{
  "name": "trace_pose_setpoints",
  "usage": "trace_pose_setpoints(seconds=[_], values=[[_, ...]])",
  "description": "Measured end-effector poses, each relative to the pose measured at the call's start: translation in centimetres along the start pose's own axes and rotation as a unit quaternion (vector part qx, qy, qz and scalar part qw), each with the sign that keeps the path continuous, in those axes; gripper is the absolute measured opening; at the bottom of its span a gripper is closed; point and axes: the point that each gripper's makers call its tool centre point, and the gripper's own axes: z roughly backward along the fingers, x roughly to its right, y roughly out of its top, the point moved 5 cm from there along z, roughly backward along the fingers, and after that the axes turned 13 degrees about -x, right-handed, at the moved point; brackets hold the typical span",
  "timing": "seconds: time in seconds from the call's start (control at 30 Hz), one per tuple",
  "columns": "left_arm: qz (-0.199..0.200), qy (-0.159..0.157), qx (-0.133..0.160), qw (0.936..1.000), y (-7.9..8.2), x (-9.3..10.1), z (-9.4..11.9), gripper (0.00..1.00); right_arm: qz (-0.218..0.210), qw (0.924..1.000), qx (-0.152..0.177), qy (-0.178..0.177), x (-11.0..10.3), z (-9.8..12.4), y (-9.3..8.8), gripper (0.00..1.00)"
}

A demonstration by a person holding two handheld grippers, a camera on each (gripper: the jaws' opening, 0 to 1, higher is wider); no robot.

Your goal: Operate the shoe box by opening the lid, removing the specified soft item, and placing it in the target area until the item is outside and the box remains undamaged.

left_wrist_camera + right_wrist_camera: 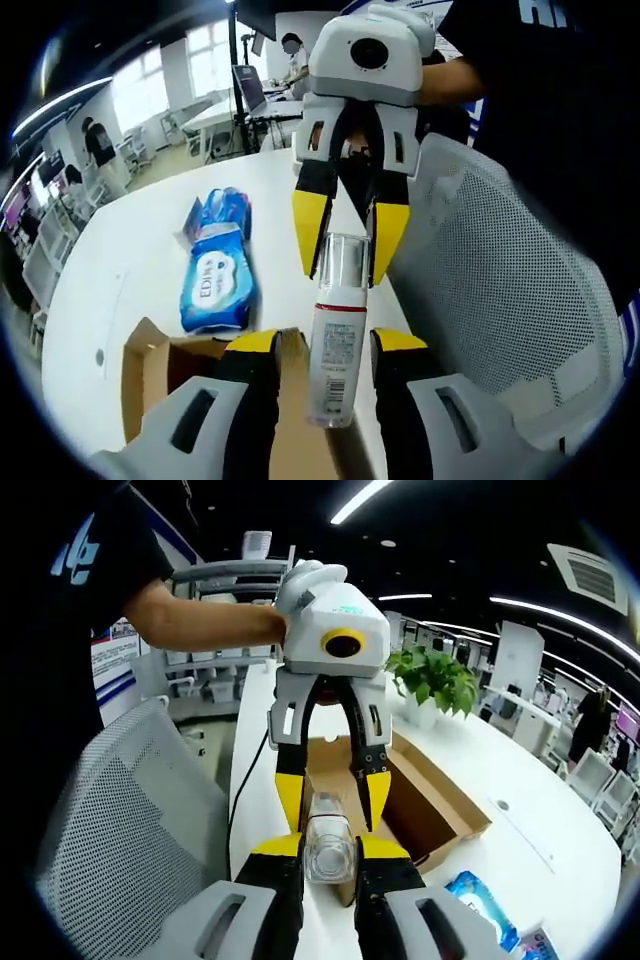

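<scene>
A white bottle (335, 350) with a clear cap hangs in the air between the two grippers, which face each other tip to tip. My right gripper (345, 275) (332, 842) is shut on the cap end of the bottle (330, 865). The body of the bottle lies between the jaws of my left gripper (325, 342) (331, 827), which stand a little wider than it, with a gap on each side. The open cardboard shoe box (150, 370) (430, 800) sits on the white table below. A blue soft tissue pack (218, 270) (480, 905) lies on the table outside the box.
A white mesh chair (500, 300) (110, 810) stands close beside the table edge (120, 250). A potted plant (435, 680) stands past the box. A person's arm (200, 620) holds the left gripper. More desks and people are in the background.
</scene>
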Motion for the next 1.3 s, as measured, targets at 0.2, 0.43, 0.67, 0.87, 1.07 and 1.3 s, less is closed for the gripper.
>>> trace_pose_setpoints(seconds=[0.2,0.43,0.67,0.87,1.07,1.3], values=[[0.020,0.012,0.011,0.9997,-0.5,-0.1,0.5,0.43,0.004,1.0000,-0.003,-0.005,0.8,0.1,0.2,0.13],[0.078,0.035,0.036,0.9957,-1.1,-0.6,1.5,0.52,0.010,0.9999,-0.011,-0.007,2.2,0.5,0.5,0.13],[0.117,0.054,0.053,0.9902,-1.7,-1.0,2.3,0.58,0.019,0.9994,-0.024,-0.017,4.1,1.1,0.5,0.14],[0.142,0.074,0.067,0.9848,-1.9,-1.2,3.0,0.63,0.026,0.9986,-0.036,-0.028,6.1,1.7,0.5,0.14],[0.171,0.095,0.079,0.9775,-2.4,-1.5,3.7,0.69,0.027,0.9972,-0.055,-0.042,8.4,2.3,0.2,0.14],[0.197,0.116,0.088,0.9694,-3.1,-1.7,4.1,0.78,0.038,0.9953,-0.076,-0.046,10.7,2.6,0.0,0.14]])
